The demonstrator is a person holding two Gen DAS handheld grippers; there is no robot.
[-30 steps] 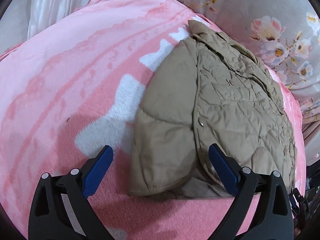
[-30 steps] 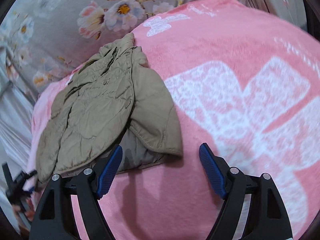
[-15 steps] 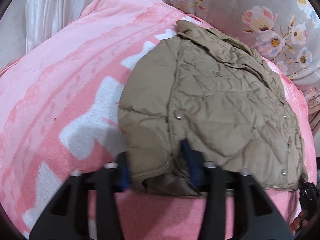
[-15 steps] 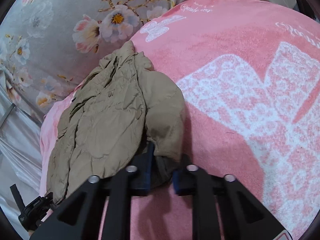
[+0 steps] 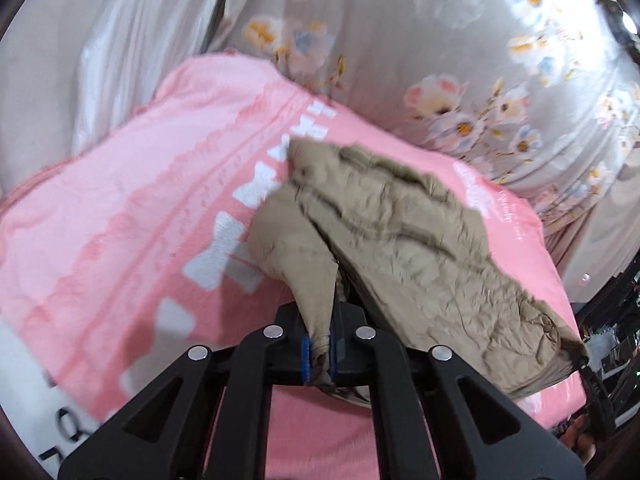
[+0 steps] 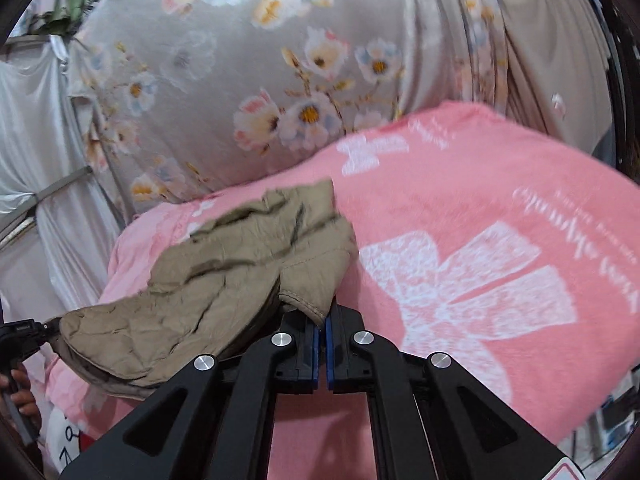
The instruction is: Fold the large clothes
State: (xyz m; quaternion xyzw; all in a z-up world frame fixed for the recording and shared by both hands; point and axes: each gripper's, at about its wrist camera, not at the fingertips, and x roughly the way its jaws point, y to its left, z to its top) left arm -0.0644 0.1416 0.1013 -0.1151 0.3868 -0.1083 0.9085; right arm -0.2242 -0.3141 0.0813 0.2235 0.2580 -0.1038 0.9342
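- Khaki quilted jacket (image 5: pixel 404 236): lying on the pink blanket (image 5: pixel 132 216), near hem lifted off the surface, collar end resting toward the floral fabric (image 5: pixel 460 52) behind.
- Left gripper (image 5: pixel 318 354): closed to a narrow gap, blue pads clamped on a gathered corner of the hem, cloth bunched between the jaws.
- Right gripper (image 6: pixel 321 350): closed almost fully, pads pinching a thin edge of the jacket at the opposite hem corner.
- Between the two grips: hem sagging, middle of the garment wrinkled, not taut.
- Step in hand, judged: carrying the hem up and over toward the collar for a half fold.
- Risk, slip at right grip: only a thin edge visibly held; weight of padded cloth likely to pull it free during the lift.
- Risk, skewed fold: uneven height or unequal forward travel of the two corners likely to land the hem crooked over the collar.
- Risk, trapped creases: slack centre likely to fold under itself unless corners drawn apart before laying down.
- Risk, drag: collar end only resting on plush blanket; pulling instead of lifting likely to slide the whole garment.
- Risk, blanket pick-up: not evident; no pink pile visible between either pair of pads.
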